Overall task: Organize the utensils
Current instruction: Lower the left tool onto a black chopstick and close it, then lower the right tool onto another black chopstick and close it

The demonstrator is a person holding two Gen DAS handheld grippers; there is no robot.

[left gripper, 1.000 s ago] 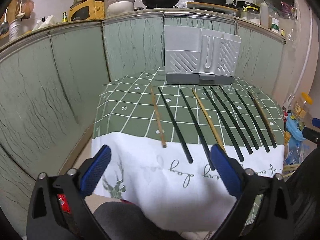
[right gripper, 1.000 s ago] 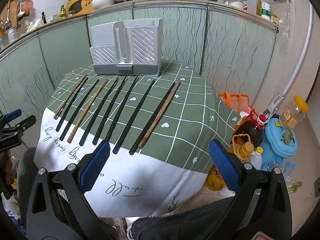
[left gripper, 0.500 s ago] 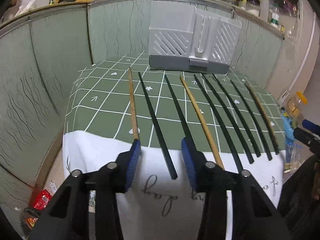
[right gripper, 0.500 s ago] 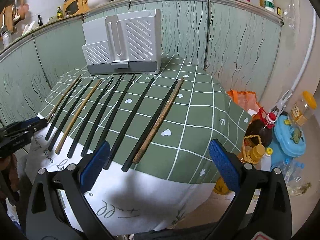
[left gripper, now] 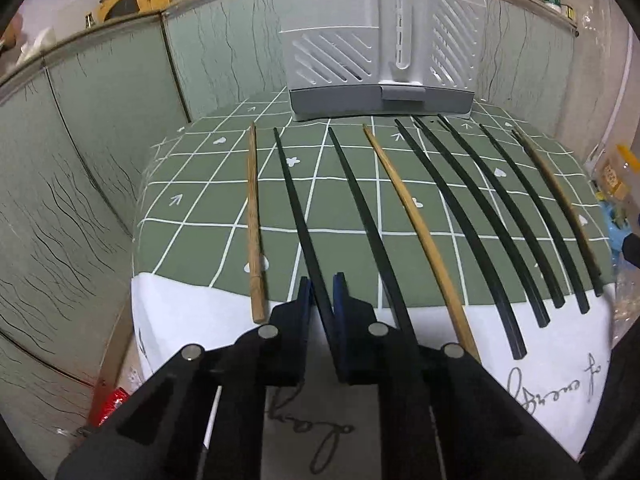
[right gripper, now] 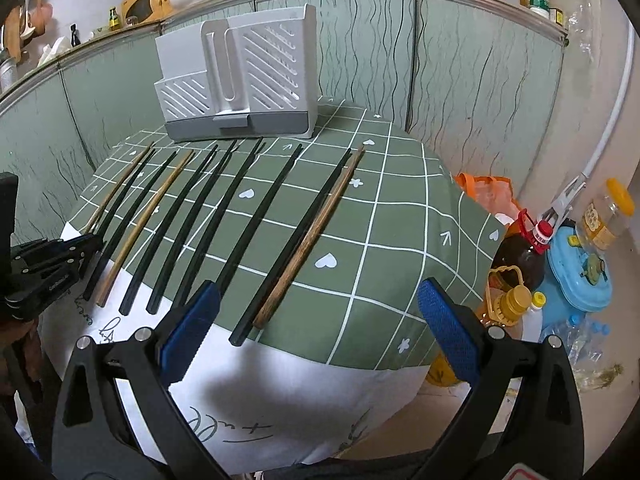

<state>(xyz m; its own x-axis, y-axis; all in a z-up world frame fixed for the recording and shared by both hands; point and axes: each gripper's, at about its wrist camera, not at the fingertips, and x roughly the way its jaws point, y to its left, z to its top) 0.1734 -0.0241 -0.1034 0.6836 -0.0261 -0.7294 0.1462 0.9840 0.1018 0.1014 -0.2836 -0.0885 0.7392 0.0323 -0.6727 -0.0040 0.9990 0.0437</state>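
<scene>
While the left gripper [left gripper: 322, 294] clamps the near end of a black chopstick [left gripper: 298, 208], we note its long axis runs straight ahead.
We judge the utensil holder [left gripper: 380, 40] lies beyond its far tip; right gripper [right gripper: 316, 328] gapes empty, farther off.

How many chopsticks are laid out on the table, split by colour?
Black chopsticks: 6
Wooden chopsticks: 3
Total: 9
</scene>
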